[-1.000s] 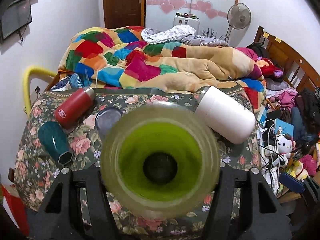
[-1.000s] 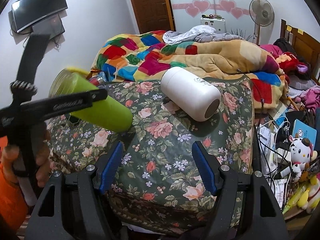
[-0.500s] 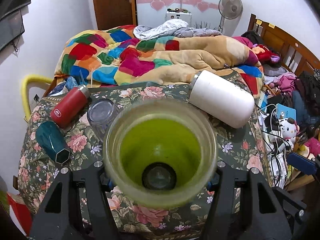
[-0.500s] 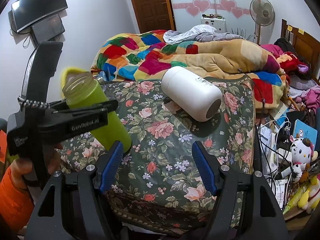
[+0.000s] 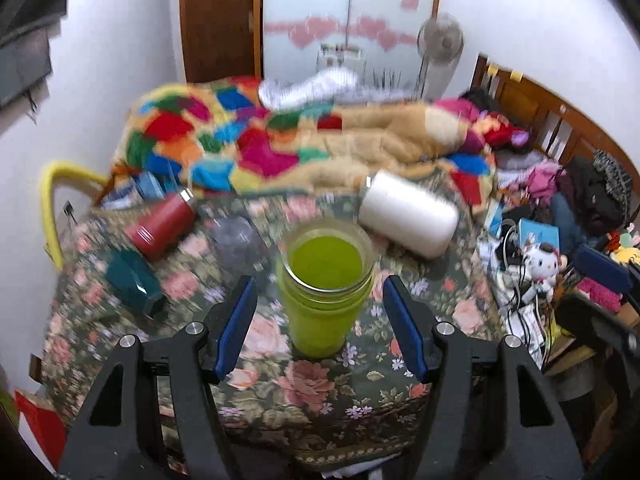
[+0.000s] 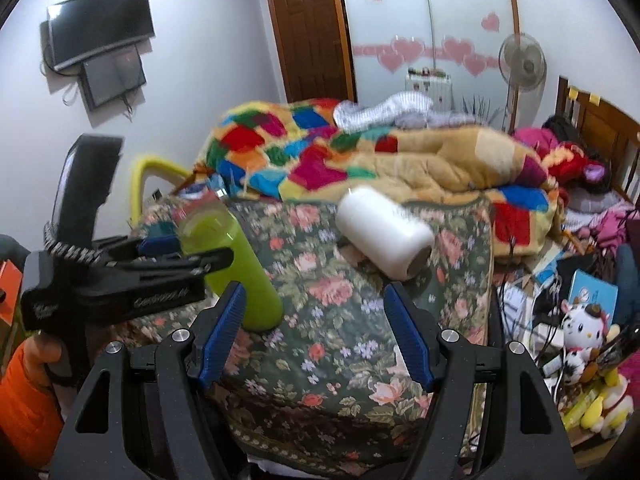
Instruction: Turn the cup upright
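A lime-green cup stands upright, mouth up, on the floral tablecloth. My left gripper is open, its blue pads apart on either side of the cup and not touching it. In the right wrist view the green cup stands at the left with the left gripper around it. My right gripper is open and empty over the table's near side. A white cup lies on its side further back.
A red bottle, a teal cup and a clear glass lie at the table's left. The white cup lies at the right. A bed with a patchwork quilt is behind. Clutter and toys sit off the table's right edge.
The left gripper tipped the green cup from pointing at the camera to standing upright on the table, then opened and drew back. The right gripper rose slightly.
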